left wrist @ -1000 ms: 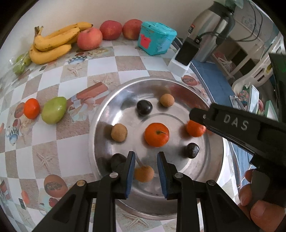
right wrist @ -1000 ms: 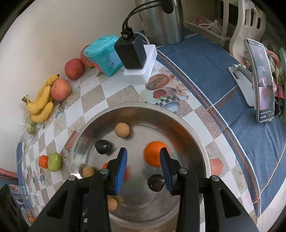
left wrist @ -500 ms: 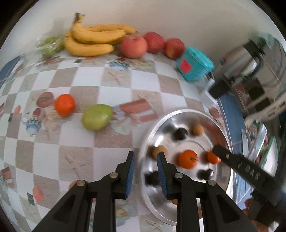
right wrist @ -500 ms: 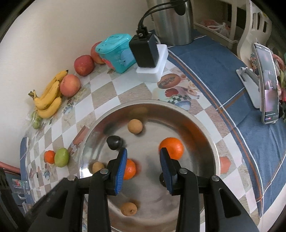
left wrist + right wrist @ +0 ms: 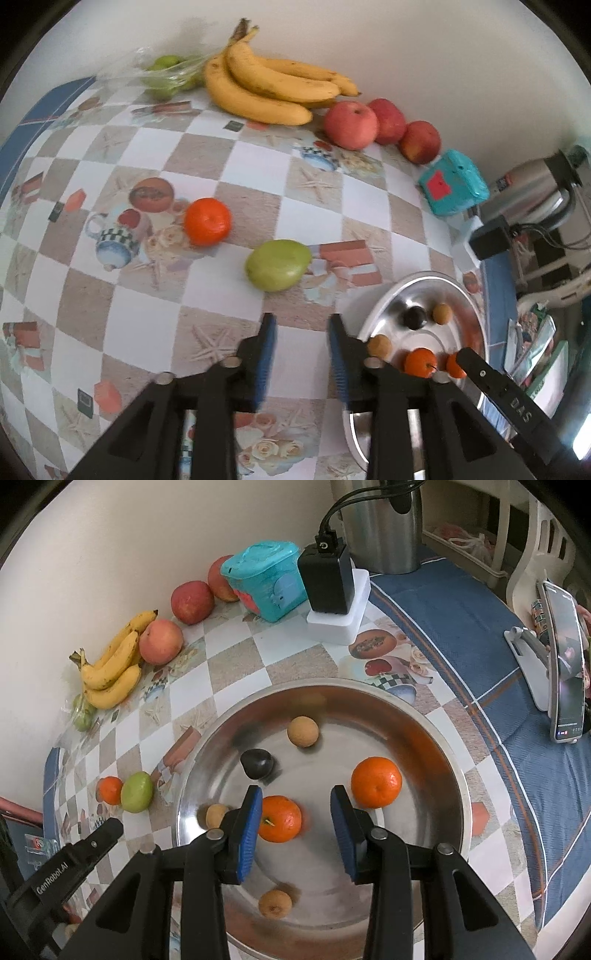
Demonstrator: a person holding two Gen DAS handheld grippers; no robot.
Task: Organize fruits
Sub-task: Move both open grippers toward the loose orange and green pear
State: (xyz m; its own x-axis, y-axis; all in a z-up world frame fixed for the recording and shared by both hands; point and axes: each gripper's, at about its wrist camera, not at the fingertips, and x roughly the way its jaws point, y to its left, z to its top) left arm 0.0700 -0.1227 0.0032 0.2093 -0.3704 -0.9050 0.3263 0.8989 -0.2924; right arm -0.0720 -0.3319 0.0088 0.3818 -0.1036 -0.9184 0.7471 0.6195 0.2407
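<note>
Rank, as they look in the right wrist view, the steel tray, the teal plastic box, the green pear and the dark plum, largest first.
1. Round steel tray
2. Teal plastic box
3. Green pear
4. Dark plum

The pear and the plum look close in size; distance from the camera makes their order unsure.

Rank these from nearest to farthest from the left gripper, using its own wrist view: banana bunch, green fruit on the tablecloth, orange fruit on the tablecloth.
Measured from the left gripper, whose jaws are opening with nothing between them:
1. Green fruit, just ahead of the fingertips.
2. Orange fruit, farther on and to the left.
3. Banana bunch, at the back by the wall.
</note>
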